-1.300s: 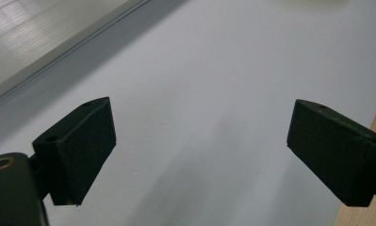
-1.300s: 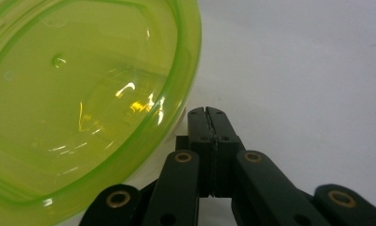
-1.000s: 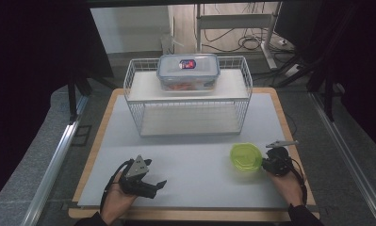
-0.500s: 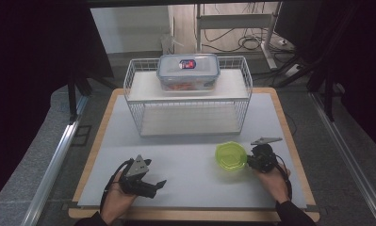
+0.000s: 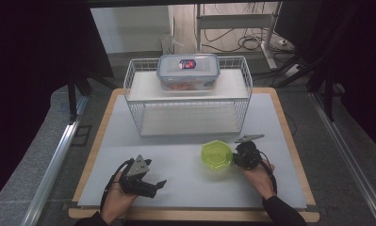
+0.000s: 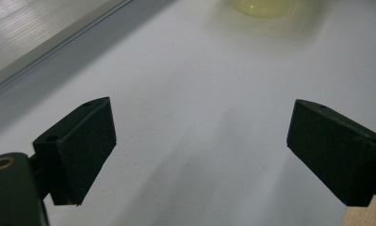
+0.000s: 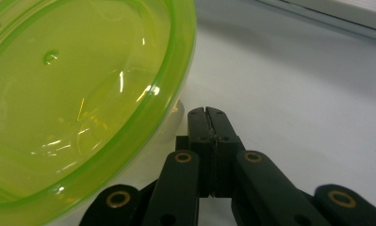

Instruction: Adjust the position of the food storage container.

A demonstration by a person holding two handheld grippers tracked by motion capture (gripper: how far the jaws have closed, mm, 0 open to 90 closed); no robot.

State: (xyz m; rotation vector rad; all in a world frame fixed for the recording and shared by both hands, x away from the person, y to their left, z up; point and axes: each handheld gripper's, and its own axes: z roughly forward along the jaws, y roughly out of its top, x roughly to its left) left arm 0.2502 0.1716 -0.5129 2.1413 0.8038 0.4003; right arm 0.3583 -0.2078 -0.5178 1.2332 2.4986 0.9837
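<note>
Two tools: one in each of the person's hands, low over the white tabletop [image 5: 185,188].
Right tool [image 5: 236,157]: jaws pressed together with nothing between them, the tip just beside the green bowl [image 5: 217,154].
Right gripper view: closed jaw tips [image 7: 208,115] sit against the bowl's side [image 7: 82,103], under its bright green rim; whether they touch it I cannot tell.
Left tool [image 5: 158,186]: jaws spread wide, holding nothing, well apart from the bowl.
Left gripper view: bare tabletop between the two black pads [image 6: 89,146]; a pale green edge of the bowl [image 6: 263,5] at the top.
High view alone: a white wire rack [image 5: 188,101] at the back, with a clear lidded box [image 5: 189,71] on its top shelf.
</note>
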